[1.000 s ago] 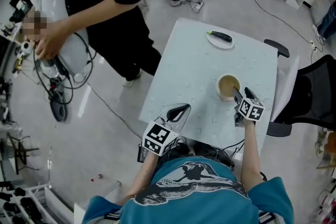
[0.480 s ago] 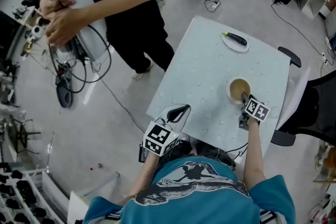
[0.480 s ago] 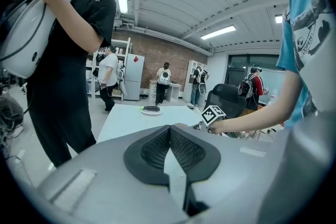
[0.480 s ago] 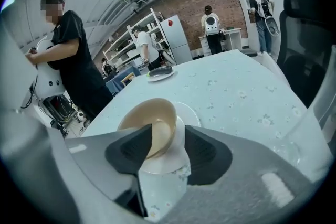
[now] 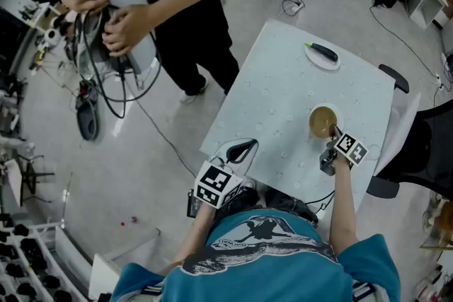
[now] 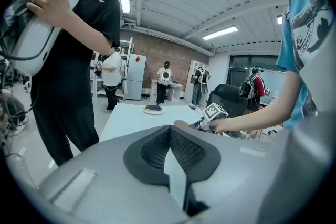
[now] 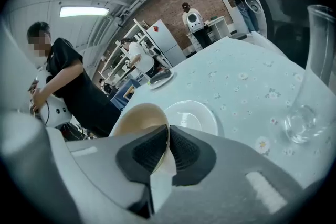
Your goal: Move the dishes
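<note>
Closing right claw (image 7: 167, 132) on 1 bowl (image 7: 137, 114); 2 plates (image 7: 195, 117) (image 7: 159, 77) on tbl (image 7: 247, 81).

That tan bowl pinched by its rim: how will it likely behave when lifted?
The right gripper, its jaws just closed, pinches the tan bowl by one thin rim edge, so it will probably tilt or swing from that point. It looks rigid and glossy, likely ceramic, so it could slip from the grip and chip on the white saucer.
</note>
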The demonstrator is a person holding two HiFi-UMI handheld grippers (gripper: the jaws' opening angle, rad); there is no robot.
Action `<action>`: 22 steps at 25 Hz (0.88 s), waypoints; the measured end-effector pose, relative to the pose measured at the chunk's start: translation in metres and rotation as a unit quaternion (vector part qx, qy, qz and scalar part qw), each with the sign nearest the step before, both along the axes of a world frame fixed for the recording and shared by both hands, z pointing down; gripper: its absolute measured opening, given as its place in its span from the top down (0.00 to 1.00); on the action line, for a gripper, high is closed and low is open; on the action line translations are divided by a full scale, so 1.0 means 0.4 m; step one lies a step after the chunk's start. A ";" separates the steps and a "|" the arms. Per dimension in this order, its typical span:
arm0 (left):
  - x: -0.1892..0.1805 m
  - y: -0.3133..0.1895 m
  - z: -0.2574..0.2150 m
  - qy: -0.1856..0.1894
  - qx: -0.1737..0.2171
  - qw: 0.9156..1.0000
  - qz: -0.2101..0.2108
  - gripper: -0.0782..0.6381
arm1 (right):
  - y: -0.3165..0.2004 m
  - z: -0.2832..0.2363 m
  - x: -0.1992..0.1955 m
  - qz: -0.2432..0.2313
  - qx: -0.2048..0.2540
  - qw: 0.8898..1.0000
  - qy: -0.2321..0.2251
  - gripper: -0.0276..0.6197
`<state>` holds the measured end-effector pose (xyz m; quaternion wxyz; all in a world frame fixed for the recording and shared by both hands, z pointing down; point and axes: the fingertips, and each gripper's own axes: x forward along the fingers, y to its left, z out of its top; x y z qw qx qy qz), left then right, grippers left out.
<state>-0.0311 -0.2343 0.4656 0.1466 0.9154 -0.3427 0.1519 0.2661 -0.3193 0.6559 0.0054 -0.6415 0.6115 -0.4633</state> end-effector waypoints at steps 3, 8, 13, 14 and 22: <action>0.001 0.000 0.001 0.001 0.001 1.000 0.001 0.87 | -0.013 -0.027 -0.032 -0.015 0.019 1.000 -0.018 0.93; -0.020 -0.004 0.004 0.001 0.004 1.000 -0.003 0.87 | -0.044 -0.050 -0.123 -0.049 0.034 0.998 -0.033 0.93; -0.053 -0.010 -0.008 0.002 0.007 1.000 -0.016 0.87 | -0.079 -0.068 -0.236 -0.082 0.036 0.995 -0.047 0.93; -0.055 -0.013 -0.011 0.002 0.008 1.000 -0.020 0.87 | -0.089 -0.070 -0.254 -0.091 0.036 0.994 -0.047 0.93; -0.186 0.013 -0.005 0.002 0.000 0.998 -0.062 0.87 | -0.080 -0.048 -0.511 -0.195 0.012 0.981 -0.007 0.93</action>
